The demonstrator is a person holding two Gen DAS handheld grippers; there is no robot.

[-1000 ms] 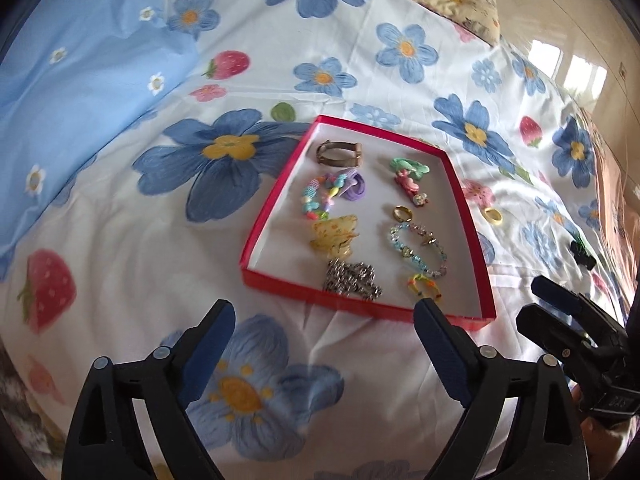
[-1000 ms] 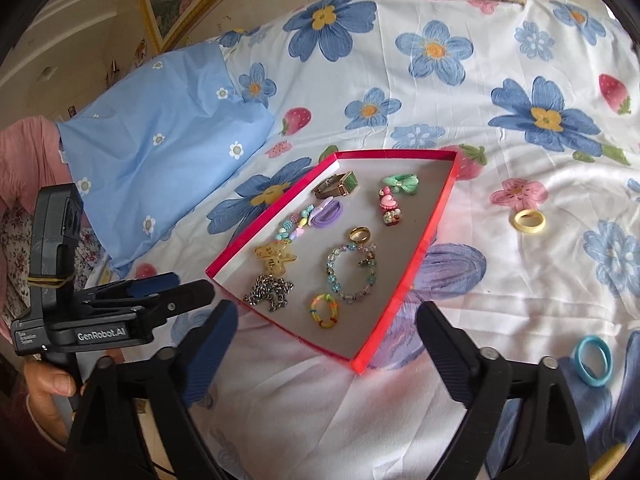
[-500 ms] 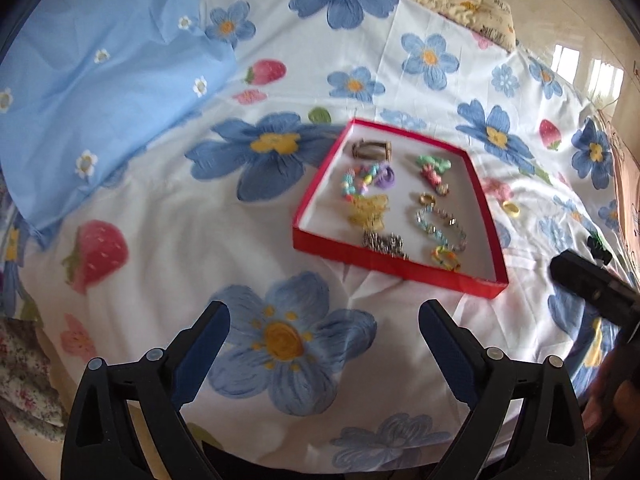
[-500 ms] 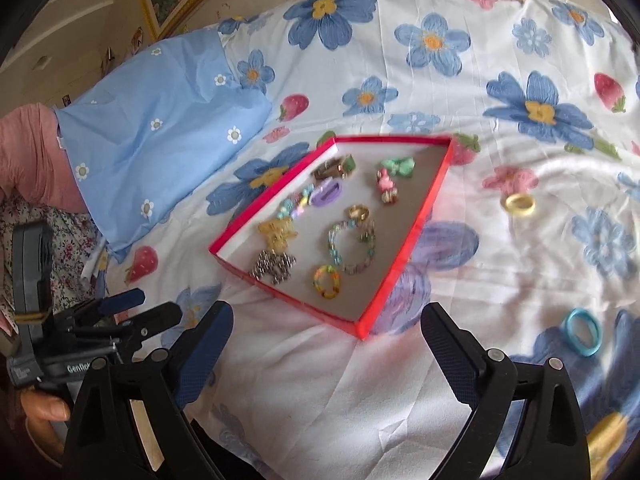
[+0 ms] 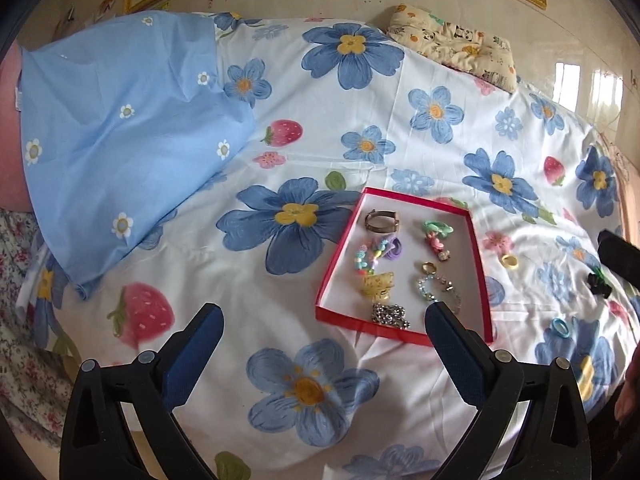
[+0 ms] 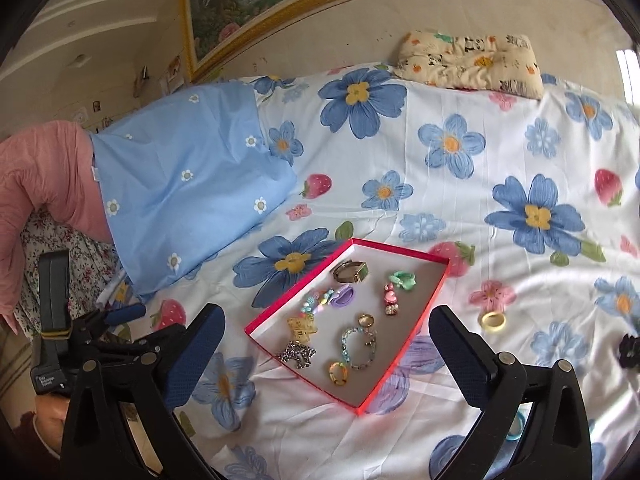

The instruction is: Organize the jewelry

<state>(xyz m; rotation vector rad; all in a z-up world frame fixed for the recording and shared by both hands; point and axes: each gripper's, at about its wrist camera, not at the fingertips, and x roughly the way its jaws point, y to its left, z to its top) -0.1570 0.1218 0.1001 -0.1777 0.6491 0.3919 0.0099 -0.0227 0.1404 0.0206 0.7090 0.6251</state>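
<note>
Bed: white cotton bedsheet printed with blue flowers and red strawberries [image 5: 256, 320] covered it, with a plain light-blue pillowcase dotted with small white daisies [image 5: 120, 140] lying at the left.
Tray: shallow red cardboard box with a grey-white floor [image 5: 480, 264] sat on the sheet, slightly right of centre in the left wrist view.
Inside the tray: a brown-strapped wristwatch [image 6: 351, 272] at the far end, a mint-green bow hair clip [image 6: 403, 280] beside it, a purple hair tie [image 6: 342, 296], a pastel beaded bracelet [image 6: 316, 302], a yellow translucent claw clip [image 6: 301, 327], a silver metal chain [image 6: 297, 354], a gold ring [image 6: 366, 320], a blue-green beaded bracelet [image 6: 356, 346] and a small orange-green ring [image 6: 338, 374] at the near end.
Outside the tray: a pale yellow ring [image 6: 493, 321] lay on the sheet to the right, well apart from the box — a small blue ring [image 5: 559, 328] lay nearer, also loose.
Left gripper [image 5: 322, 330]: jaws opening, fingers wide apart, nothing between them — held above the sheet, short of the tray.
Right gripper [image 6: 326, 332]: jaws opening, fingers wide apart and holding nothing, the tray seen in the gap beyond them.
</note>
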